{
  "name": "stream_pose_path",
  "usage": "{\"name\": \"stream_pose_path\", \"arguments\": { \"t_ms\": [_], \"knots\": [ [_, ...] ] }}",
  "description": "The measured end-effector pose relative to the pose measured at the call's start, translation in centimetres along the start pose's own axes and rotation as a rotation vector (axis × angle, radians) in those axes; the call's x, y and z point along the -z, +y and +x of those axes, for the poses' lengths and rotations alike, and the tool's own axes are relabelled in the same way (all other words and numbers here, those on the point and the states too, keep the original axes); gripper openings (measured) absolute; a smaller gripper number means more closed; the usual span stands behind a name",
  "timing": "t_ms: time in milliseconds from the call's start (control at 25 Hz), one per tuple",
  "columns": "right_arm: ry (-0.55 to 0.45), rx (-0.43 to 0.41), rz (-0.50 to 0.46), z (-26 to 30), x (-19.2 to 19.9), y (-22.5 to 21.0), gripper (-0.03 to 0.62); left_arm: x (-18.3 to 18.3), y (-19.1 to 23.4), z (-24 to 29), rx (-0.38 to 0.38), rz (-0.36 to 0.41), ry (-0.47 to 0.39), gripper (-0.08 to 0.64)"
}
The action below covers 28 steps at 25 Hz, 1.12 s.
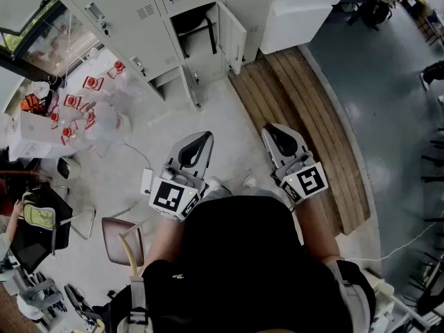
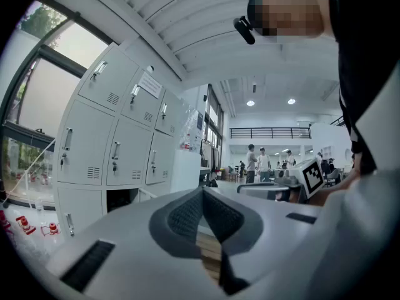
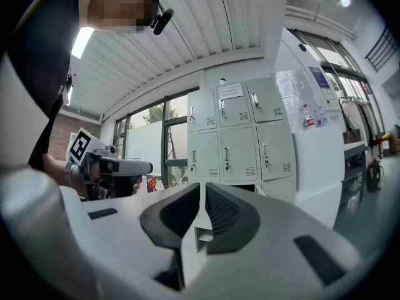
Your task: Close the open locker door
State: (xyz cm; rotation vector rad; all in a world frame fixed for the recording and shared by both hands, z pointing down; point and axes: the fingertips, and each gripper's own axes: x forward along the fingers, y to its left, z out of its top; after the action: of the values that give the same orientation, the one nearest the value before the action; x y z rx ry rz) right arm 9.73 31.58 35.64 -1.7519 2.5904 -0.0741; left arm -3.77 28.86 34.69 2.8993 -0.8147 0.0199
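**Locker door open, closing not yet begun**

The locker door (image 1: 233, 37) hangs swung out from the bottom row of the lockers (image 1: 125, 19). It stands roughly square to their fronts, with the dark compartment (image 1: 194, 21) laid bare beside it. It is a plain pale panel like the shut doors around it, and nothing that I can see blocks its swing. I judge that none of the job is done: I still have to get up to the lockers and press the panel home. My left tongs (image 1: 201, 137) and right tongs (image 1: 272, 127) point toward the lockers but are well apart from them. Each pair is pressed together and pinches nothing
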Motion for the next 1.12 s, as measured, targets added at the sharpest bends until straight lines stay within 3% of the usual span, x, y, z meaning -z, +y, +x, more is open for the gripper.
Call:
{"name": "stream_pose_path", "arguments": {
  "t_ms": [320, 640, 880, 1120],
  "knots": [
    [0.01, -0.007, -0.024, 2.5, 0.4, 3.1, 0.048, 0.6, 4.5, -2.6, -0.051, -0.05, -0.015, 0.023],
    [0.03, 0.036, 0.006, 4.4, 1.4, 3.7, 0.049, 2.0, 6.8, -3.3, -0.019, -0.037, -0.003, 0.023],
    [0.03, 0.059, 0.054, 6.5, 2.2, 0.7, 0.048, 2.9, 8.6, -0.9, -0.025, -0.041, 0.032, 0.023],
    [0.021, 0.033, 0.049, 10.2, 2.3, -5.2, 0.049, 2.7, 11.3, 5.1, -0.069, -0.034, 0.055, 0.023]
  ]
}}
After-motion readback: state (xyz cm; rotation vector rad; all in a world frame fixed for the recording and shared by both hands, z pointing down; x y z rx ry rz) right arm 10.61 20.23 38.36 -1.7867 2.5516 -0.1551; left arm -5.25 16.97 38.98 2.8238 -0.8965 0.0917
